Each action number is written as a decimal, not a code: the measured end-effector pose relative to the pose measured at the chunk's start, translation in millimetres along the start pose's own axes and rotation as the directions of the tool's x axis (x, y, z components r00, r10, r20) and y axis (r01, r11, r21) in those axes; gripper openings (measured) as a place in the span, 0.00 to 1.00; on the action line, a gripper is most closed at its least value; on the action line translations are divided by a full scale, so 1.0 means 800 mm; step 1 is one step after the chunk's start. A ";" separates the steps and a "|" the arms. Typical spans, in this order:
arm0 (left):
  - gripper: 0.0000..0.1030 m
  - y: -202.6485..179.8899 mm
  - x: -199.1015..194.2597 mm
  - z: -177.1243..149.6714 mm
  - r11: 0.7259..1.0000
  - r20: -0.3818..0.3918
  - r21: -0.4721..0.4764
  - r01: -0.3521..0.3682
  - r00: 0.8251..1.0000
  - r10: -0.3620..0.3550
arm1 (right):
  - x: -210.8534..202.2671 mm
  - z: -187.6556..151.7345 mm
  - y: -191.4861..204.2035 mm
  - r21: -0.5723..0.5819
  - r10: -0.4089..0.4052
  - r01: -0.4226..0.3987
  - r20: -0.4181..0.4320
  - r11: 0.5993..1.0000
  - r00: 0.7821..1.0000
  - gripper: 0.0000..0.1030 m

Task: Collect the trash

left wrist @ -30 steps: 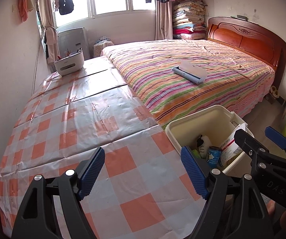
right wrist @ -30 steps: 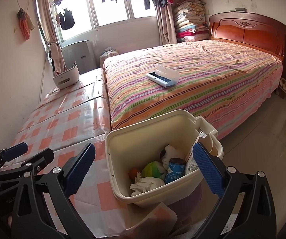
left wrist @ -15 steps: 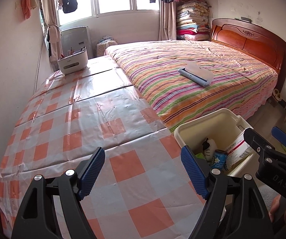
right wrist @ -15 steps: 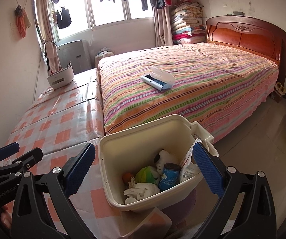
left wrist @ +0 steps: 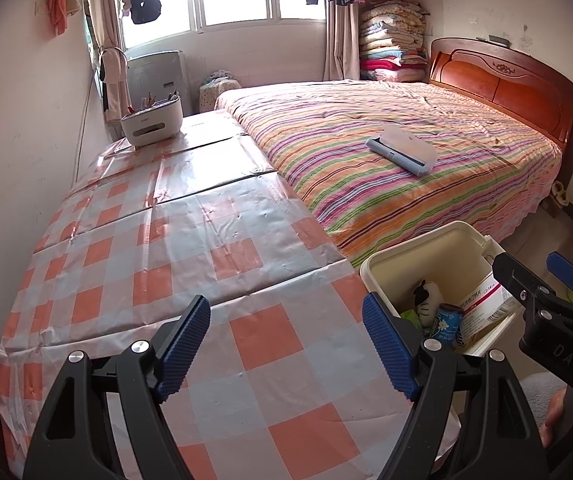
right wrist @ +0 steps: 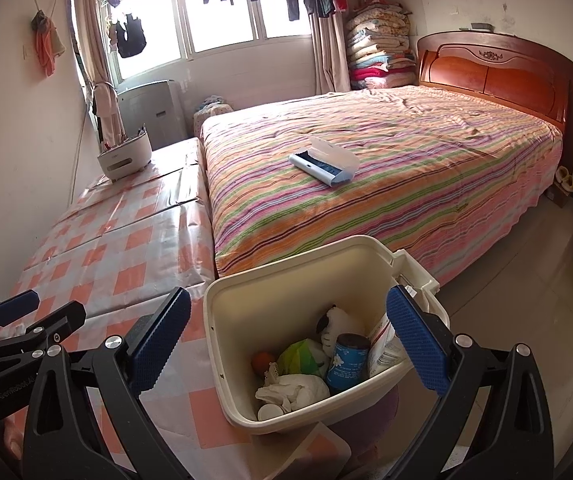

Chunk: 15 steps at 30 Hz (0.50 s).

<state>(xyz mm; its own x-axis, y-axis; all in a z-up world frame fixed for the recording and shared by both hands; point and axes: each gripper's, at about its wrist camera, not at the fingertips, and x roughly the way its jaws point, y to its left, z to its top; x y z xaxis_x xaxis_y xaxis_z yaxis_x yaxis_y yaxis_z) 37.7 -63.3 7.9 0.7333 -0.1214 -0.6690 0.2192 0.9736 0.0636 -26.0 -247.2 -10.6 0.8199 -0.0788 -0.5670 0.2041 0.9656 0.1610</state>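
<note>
Left wrist view: the left gripper hangs over the near end of a table covered in an orange-and-white checked cloth, its blue-padded fingers spread wide with nothing between them. Just off the table's right edge stands a cream bin, open at the top. The right gripper pokes in from the right, close to the bin's far rim.

From the right wrist view, the right gripper is poised above the bin, fingers wide apart and holding nothing; the bin's opening sits between them. The trash lies in the bottom of the bin: crumpled white tissue, a green wrapper, a small orange ball, a blue can, a black-and-white soft item and a white medicine box leaning against the right wall. The left gripper shows at the lower left, over the checked cloth.

Beyond the bin lies a bed with a striped cover, and on it a light blue case with its clear lid open. At the far end of the table stands a white holder with pens in it. Behind it are a grey appliance, a window with clothes hung along it, and folded quilts stacked beside the wooden headboard.
</note>
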 end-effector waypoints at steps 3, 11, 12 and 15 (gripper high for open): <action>0.74 0.003 0.002 0.001 1.000 -0.010 -0.014 0.005 1.000 -0.005 | 0.002 0.001 0.001 -0.003 0.003 -0.003 -0.002 1.000 1.000 0.94; 0.74 -0.002 0.005 0.000 1.000 -0.020 -0.010 0.022 1.000 -0.022 | 0.003 0.002 -0.002 -0.002 0.003 -0.003 -0.004 1.000 1.000 0.94; 0.74 -0.003 0.005 0.001 1.000 -0.021 -0.009 0.022 1.000 -0.023 | 0.003 0.002 -0.002 -0.002 0.004 -0.004 -0.005 1.000 1.000 0.94; 0.74 -0.006 0.003 0.001 1.000 -0.015 -0.005 0.020 1.000 -0.020 | 0.002 0.002 -0.002 -0.003 0.002 -0.002 -0.004 1.000 1.000 0.94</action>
<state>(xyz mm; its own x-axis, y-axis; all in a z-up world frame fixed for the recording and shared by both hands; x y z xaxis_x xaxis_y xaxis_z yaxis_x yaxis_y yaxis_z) 39.1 -68.1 6.7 0.7191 -0.1379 -0.6811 0.2304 0.9720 0.0465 -24.0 -249.6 -10.8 0.8182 -0.0754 -0.5700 0.2007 0.9665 0.1602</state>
